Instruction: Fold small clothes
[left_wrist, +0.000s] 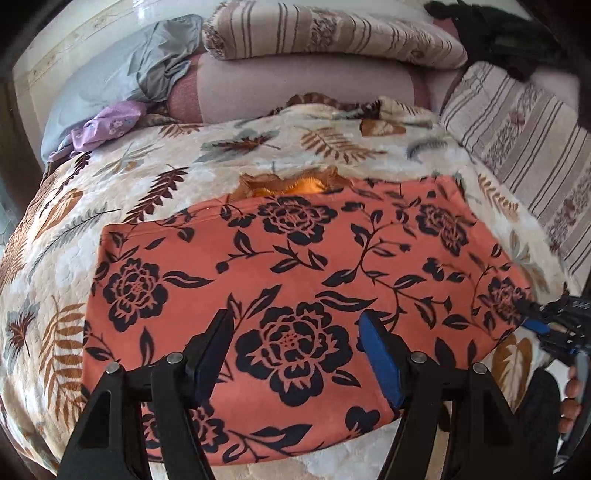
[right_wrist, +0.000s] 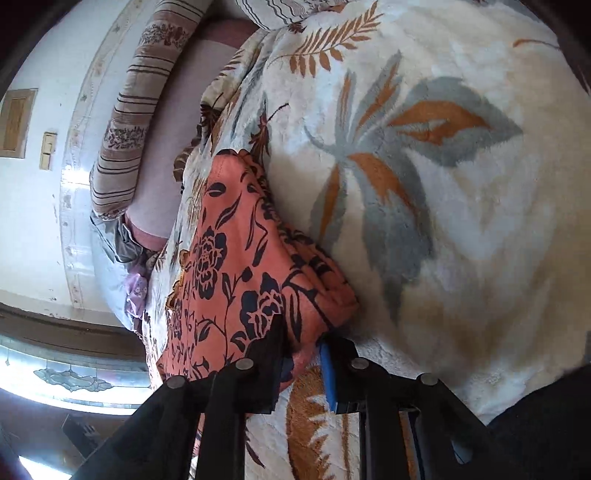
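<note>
An orange garment with black flowers lies flat on a cream leaf-patterned blanket. My left gripper hovers open over the garment's near half, with nothing between its fingers. At the garment's right edge my right gripper pinches the cloth. In the right wrist view the garment bunches up at that corner, and the right gripper is shut on its folded edge against the blanket.
Striped pillows and a striped cushion lie along the far side of the bed. A grey cloth and a purple cloth sit at the far left. A person's fingers show at the right edge.
</note>
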